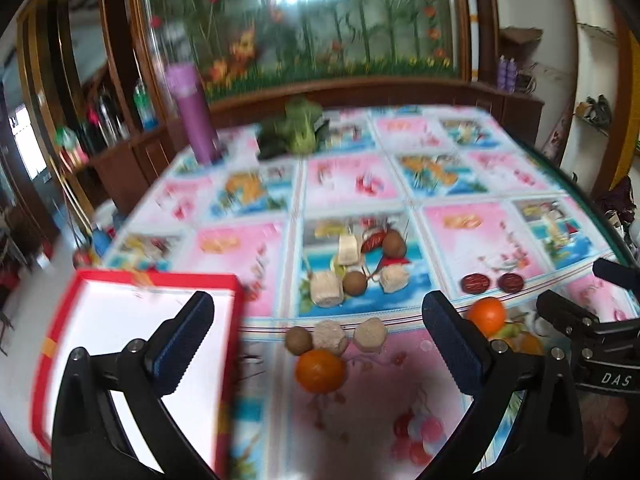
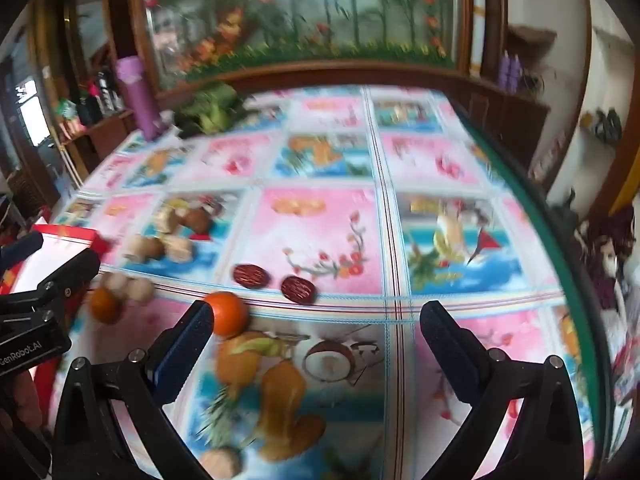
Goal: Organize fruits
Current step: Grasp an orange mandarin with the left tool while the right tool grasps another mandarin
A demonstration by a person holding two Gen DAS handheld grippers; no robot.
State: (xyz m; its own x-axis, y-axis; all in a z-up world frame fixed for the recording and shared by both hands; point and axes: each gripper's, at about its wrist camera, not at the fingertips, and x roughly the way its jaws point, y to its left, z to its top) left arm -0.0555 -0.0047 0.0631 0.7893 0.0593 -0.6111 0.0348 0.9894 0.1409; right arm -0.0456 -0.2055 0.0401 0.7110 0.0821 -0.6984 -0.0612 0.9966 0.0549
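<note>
Both tongs spread and empty: left gripper [image 1: 318, 336] frames a round orange tangerine [image 1: 320, 371] beside the red-rimmed white tray [image 1: 228, 280], right gripper [image 2: 316, 340] nears another tangerine [image 2: 229, 314], likely tray-bound.

Open tablecloth [image 2: 460, 360] ahead right, red box [image 1: 140, 344] blocking left, fruit between

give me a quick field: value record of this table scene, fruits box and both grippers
box: red box, white inside, nothing in it, left of the fruit
oranges: near orange; far orange
dates: two, side by side
brown fruits: scattered mid-table, one
left gripper: open, holding nothing, above the near orange
right gripper: open, holding nothing, far orange by its left finger
image: blurred
</note>
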